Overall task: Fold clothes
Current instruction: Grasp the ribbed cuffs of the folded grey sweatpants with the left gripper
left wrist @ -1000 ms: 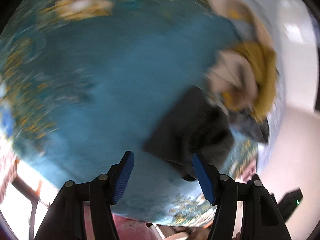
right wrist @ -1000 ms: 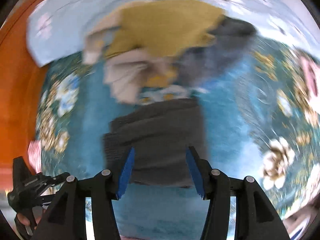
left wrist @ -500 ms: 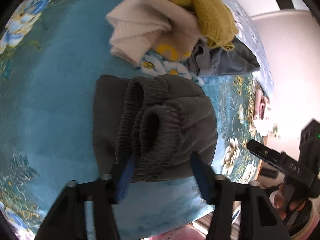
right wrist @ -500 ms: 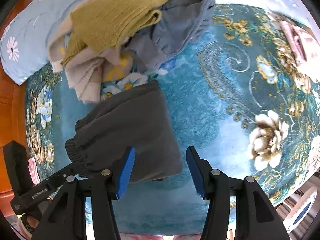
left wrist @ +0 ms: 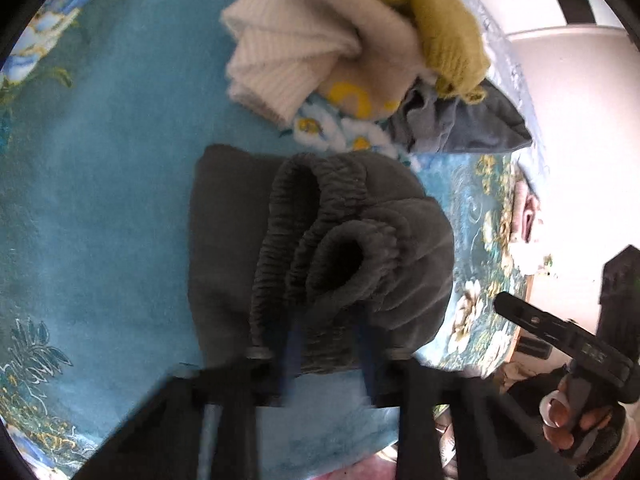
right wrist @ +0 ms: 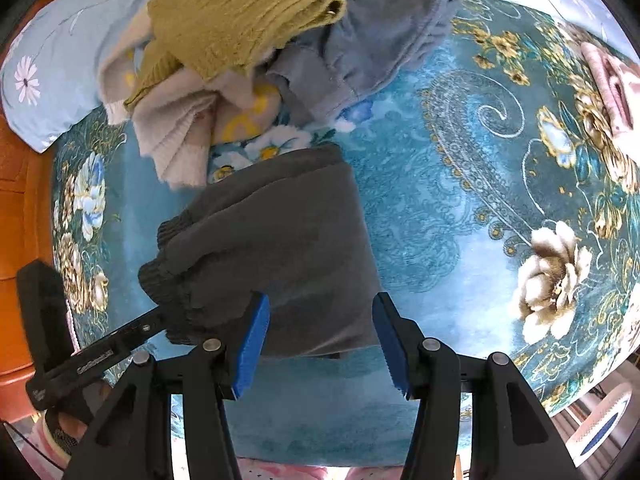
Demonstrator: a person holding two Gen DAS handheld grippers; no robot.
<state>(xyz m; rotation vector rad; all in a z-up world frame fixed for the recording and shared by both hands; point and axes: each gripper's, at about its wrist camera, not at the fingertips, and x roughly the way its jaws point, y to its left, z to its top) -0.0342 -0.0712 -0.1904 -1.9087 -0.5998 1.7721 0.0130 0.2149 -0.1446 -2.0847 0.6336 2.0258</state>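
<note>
Folded dark grey trousers (left wrist: 320, 248) (right wrist: 280, 248) lie on the teal flowered bedspread (left wrist: 100, 200), elastic waistband and cuff facing the left wrist camera. My left gripper (left wrist: 330, 360) is at that elastic edge. Its fingers are blurred and sit narrower than before, with cloth between them, so the grip is unclear. From the right wrist view it (right wrist: 100, 352) reaches in from the left to the waistband. My right gripper (right wrist: 320, 344) is open, its blue pads (right wrist: 252, 340) straddling the trousers' near edge. It (left wrist: 560, 340) also shows in the left view, held by a hand (left wrist: 568, 412).
Behind the trousers is an unfolded pile: a mustard knit (right wrist: 240, 12), a cream sweater (right wrist: 180, 128) and a grey-blue garment (right wrist: 380, 40). A light blue pillow (right wrist: 60, 60) and a wooden headboard (right wrist: 20, 200) are on the left. A pink item (right wrist: 612, 80) lies at the right.
Both cameras swung and then settled over the trousers. In the last half second, my left gripper's fingers drew closer together at the elastic edge. The right gripper stayed open.
</note>
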